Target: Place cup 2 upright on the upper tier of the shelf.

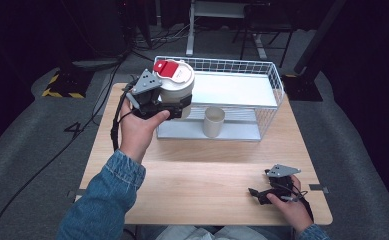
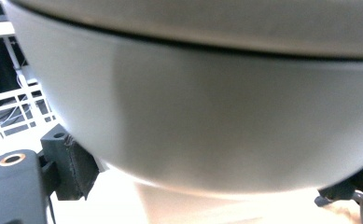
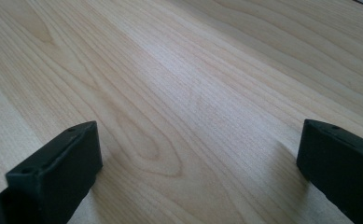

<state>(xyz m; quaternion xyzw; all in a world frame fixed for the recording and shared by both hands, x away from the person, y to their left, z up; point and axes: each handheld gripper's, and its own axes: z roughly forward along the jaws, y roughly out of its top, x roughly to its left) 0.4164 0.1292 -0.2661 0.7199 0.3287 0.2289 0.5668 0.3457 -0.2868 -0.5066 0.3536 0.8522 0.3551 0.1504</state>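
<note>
Upper centre of the high view: the left gripper [image 1: 179, 106] clamps a white cup with a red lid [image 1: 176, 82], carrying it above a wire basket [image 1: 274, 85]; lowering inside likely follows. The right gripper [image 1: 256, 194] rests open, lower right.

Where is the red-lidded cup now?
In the high view, the cup is held in the left gripper above the left end of the wire basket, left of the beige tumbler.

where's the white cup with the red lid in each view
High view: the cup is upper centre-left, held in the left gripper at the wire basket's left end.
Left gripper view: its pale body looms close across most of the frame.
Right gripper view: not in it.
Shared landmark: the white wire basket.
</note>
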